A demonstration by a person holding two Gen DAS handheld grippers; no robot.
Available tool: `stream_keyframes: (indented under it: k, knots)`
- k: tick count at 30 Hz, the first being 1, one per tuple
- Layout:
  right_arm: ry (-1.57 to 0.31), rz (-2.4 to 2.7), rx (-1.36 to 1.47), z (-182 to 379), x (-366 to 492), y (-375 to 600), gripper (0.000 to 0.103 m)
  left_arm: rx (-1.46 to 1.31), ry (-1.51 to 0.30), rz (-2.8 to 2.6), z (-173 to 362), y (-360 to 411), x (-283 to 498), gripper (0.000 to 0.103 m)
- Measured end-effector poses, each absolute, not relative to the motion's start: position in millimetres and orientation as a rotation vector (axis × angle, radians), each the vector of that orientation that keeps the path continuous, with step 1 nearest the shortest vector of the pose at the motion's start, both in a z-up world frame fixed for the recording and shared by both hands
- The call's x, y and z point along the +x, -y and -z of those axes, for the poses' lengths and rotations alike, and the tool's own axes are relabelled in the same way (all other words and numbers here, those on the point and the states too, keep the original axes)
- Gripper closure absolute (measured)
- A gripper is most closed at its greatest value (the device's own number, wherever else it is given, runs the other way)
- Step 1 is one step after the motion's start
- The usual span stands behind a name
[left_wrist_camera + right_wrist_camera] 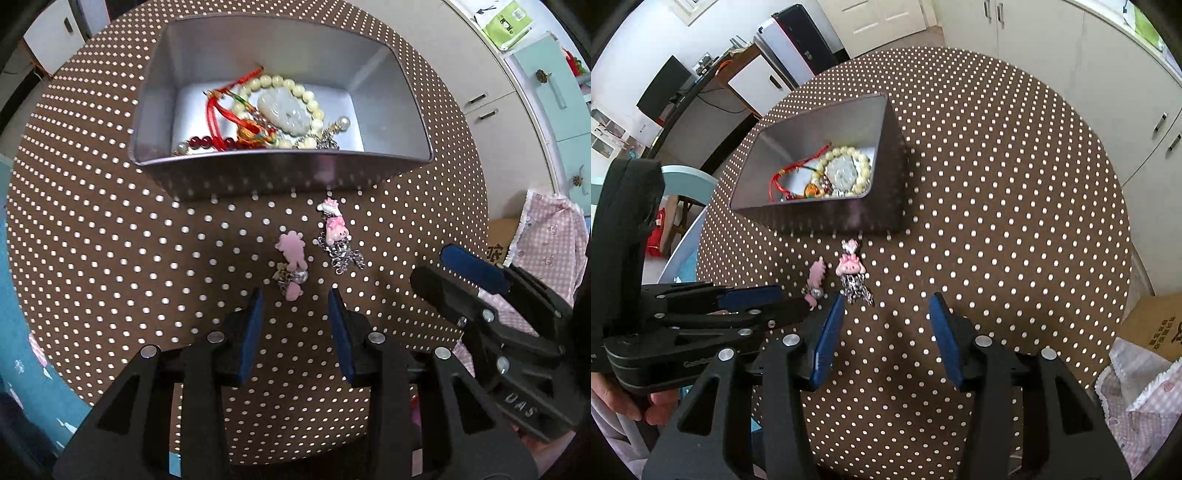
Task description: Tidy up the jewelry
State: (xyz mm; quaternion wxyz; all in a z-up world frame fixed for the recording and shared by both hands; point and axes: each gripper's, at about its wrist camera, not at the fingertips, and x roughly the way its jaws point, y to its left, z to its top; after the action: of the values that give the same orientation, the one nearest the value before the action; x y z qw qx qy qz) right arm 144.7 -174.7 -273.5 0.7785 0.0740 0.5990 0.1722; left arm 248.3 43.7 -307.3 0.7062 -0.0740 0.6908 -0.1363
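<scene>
A silver tin box (258, 173) stands on the dotted brown table and holds a cream bead bracelet with a pale jade pendant (282, 107), red cords and dark red beads. In front of the tin lie a flat pink charm with a small bell (291, 254) and a pink bunny charm on a silver chain (334, 230). My left gripper (295, 301) hovers open just short of the flat pink charm, with nothing between its fingers. My right gripper (886, 299) is open over bare cloth, and the bunny charm (849, 264) lies just beyond its left finger. The flat charm (817, 275) lies by the left gripper (794, 299).
The round table (997, 184) has bare dotted cloth to the right of the tin (849, 218). The right gripper (430, 264) sits close beside the left one. A pink checked cloth (1137, 398) and a cardboard box (1152, 325) lie beyond the table's right edge, with white cabinets (1071, 55) behind.
</scene>
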Motion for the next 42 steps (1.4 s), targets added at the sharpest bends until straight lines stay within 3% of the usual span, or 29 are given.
stream_keyframes:
  k: [11,24,35,42]
  knots:
    - [-1.318,-0.372,0.173,280.2,145.4,185.2,0.057,-0.144,-1.573,0.268,331.5,-21.7,257.1,0.092]
    - [-1.334,-0.475,0.132,291.5,147.9,166.2,0.058,-0.196,-1.519,0.262,310.9,-46.5,240.0,0.092]
    - [-1.3,-0.564,0.013,298.2,149.5,131.8,0.081,-0.304,-1.418,0.238,281.8,-80.7,225.1,0.092]
    - [-1.273,-0.556,-0.032,300.0,152.9,111.5,0.089,-0.328,-1.436,0.196,285.4,-110.9,203.1,0.092]
